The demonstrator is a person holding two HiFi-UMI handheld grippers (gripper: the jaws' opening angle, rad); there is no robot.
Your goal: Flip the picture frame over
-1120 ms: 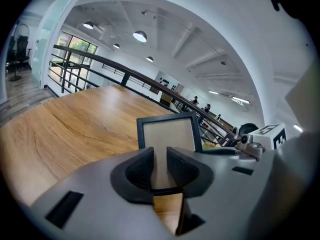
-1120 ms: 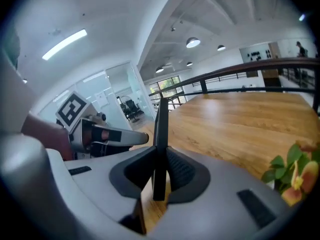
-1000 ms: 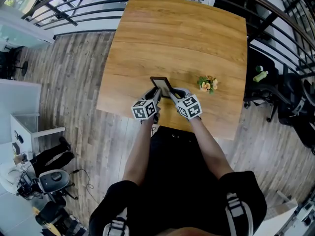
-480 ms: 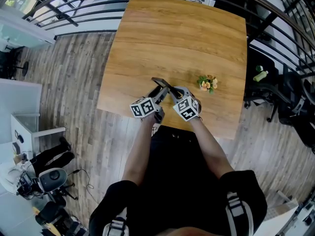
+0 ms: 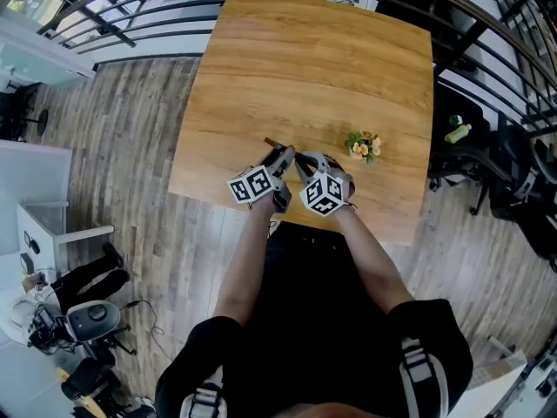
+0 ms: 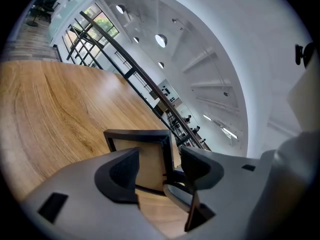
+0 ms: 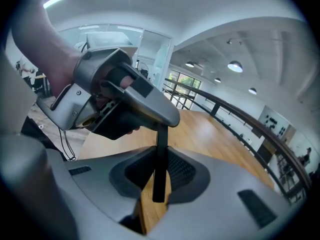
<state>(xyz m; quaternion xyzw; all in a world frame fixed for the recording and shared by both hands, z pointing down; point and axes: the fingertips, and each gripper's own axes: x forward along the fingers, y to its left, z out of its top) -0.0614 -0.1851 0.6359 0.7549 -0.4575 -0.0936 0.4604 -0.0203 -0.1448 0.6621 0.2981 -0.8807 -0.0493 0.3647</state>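
Note:
The picture frame (image 5: 276,144), black-edged with a brown back board, stands up on edge above the wooden table (image 5: 305,59) near its front edge. My right gripper (image 5: 301,163) is shut on the frame's rim. In the right gripper view the frame (image 7: 160,154) shows edge-on as a thin black bar pinched between the jaws of the right gripper (image 7: 159,176). My left gripper (image 5: 283,157) has just been opening its jaws. In the left gripper view the left gripper (image 6: 159,166) stands open, with the frame (image 6: 148,156) just beyond its tips, untouched by either pad.
A small bunch of orange and yellow flowers (image 5: 363,145) lies on the table to the right of the grippers. Black railings (image 5: 157,11) run behind the table. A dark chair (image 5: 513,181) and a green bottle (image 5: 454,134) are off the table's right side.
The frame has tipped from leaning with its face in sight to standing on edge. The left gripper has let go and opened wide, and the right gripper has rolled with the frame.

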